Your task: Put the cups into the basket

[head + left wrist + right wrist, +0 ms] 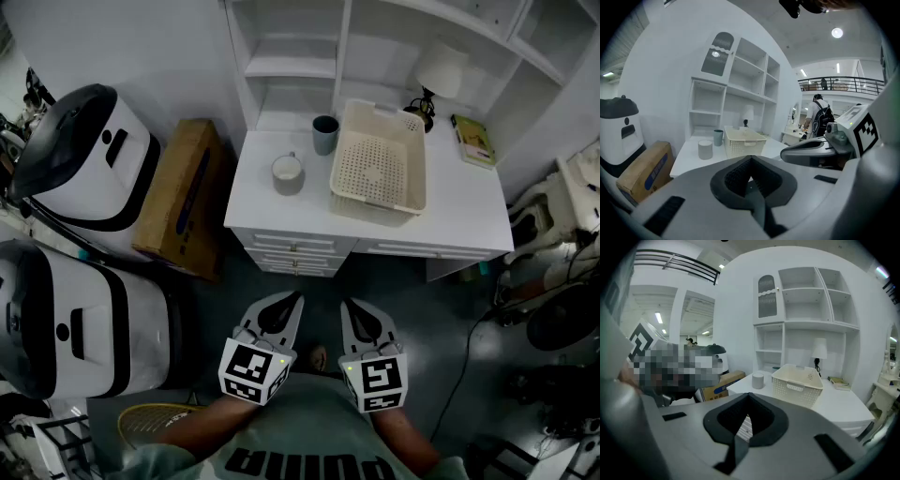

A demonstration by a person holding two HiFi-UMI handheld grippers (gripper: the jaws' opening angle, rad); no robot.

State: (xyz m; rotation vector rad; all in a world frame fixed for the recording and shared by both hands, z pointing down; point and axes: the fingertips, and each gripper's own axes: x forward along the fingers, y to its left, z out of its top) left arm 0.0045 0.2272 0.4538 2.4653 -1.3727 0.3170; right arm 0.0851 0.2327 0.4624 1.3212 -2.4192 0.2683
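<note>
We hold both tools low in the head view, well short of the table [469, 211] and touching nothing on it. Our left hand-held gripper [284, 302] has its jaws pressed together at the tips w/ nothing btw them. Its own view shows the dark pads meeting in a closed V. Same for our right hand-held gripper [351, 307]: jaws together, empty. The two sit side by side, near each other but apart, both tipped a bit downward twd the white drawers [295, 253] at the table front.

The task items are all on the tabletop. The cream perforated basket [339, 159] sits approx mid-table and is empty. The light grey mug [288, 174] stands upright just left of the basket, twd the front-left of the table. The dark blue-grey cup [325, 134] stands upright behind the mug, close by the basket's far-left corner; we can't tell if it touches the wall. Both cups are outside the basket.

Behind the basket there's a table lamp [439, 70] w/ a white shade. A green book [473, 141] lies flat to the basket's right. A white shelf unit [291, 56] rises at the back. On the floor left of the table, a cardboard box [183, 197] sits beside two white-and-black machines [89, 155]. Right of the table we see cables and dark gear [553, 328], too dim to name. In the left gripper view, a person w/ a backpack [819, 117] stands far off in the bkgd.
</note>
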